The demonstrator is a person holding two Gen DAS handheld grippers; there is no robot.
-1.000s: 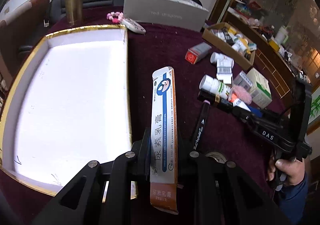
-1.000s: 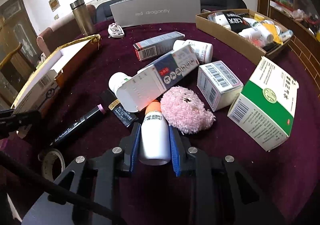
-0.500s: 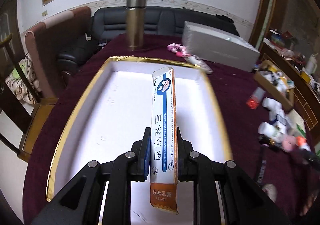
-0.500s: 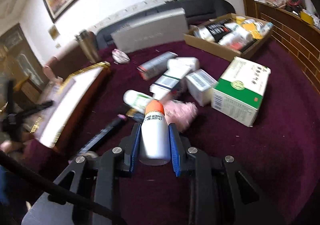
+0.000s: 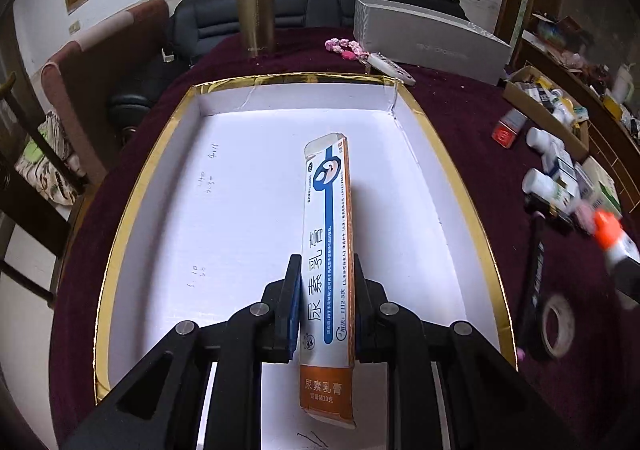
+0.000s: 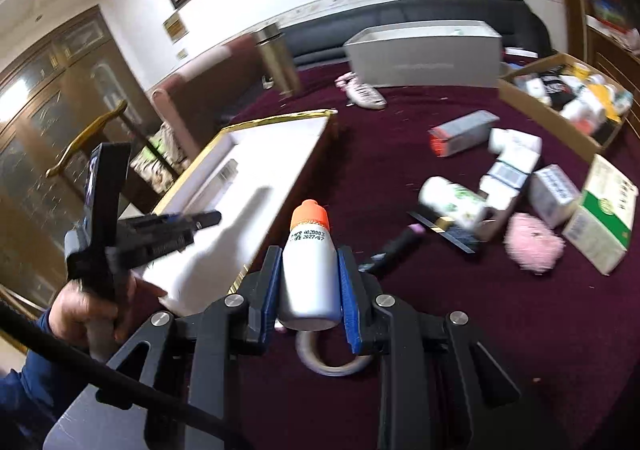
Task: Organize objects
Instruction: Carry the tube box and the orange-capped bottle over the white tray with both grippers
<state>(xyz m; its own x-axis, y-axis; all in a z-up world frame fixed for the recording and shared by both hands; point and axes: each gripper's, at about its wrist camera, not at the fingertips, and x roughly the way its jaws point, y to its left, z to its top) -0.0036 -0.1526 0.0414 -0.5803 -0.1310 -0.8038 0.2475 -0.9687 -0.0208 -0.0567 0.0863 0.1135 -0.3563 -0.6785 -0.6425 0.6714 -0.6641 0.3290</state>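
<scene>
My left gripper (image 5: pixel 326 274) is shut on a long white, blue and orange ointment box (image 5: pixel 326 250), held over the inside of the gold-rimmed white tray (image 5: pixel 224 186). My right gripper (image 6: pixel 308 254) is shut on a small white bottle with an orange cap (image 6: pixel 308 266), held above the maroon tablecloth just right of the tray (image 6: pixel 256 154). The left gripper (image 6: pixel 200 219) shows at the left of the right wrist view, over the tray. The bottle (image 5: pixel 614 238) appears blurred at the right edge of the left wrist view.
Loose medicine boxes and bottles (image 6: pixel 512 178), a pink fluffy toy (image 6: pixel 532 242), a black marker (image 6: pixel 392 246) and a tape roll (image 5: pixel 558 326) lie right of the tray. A cardboard box (image 6: pixel 568 98) of items, a grey box (image 5: pixel 432 38) and a metal flask (image 5: pixel 254 6) stand farther back.
The left gripper swung left with the ointment box from over the tablecloth to over the tray. The right gripper lifted the bottle off the pile and carried it left toward the tray.
</scene>
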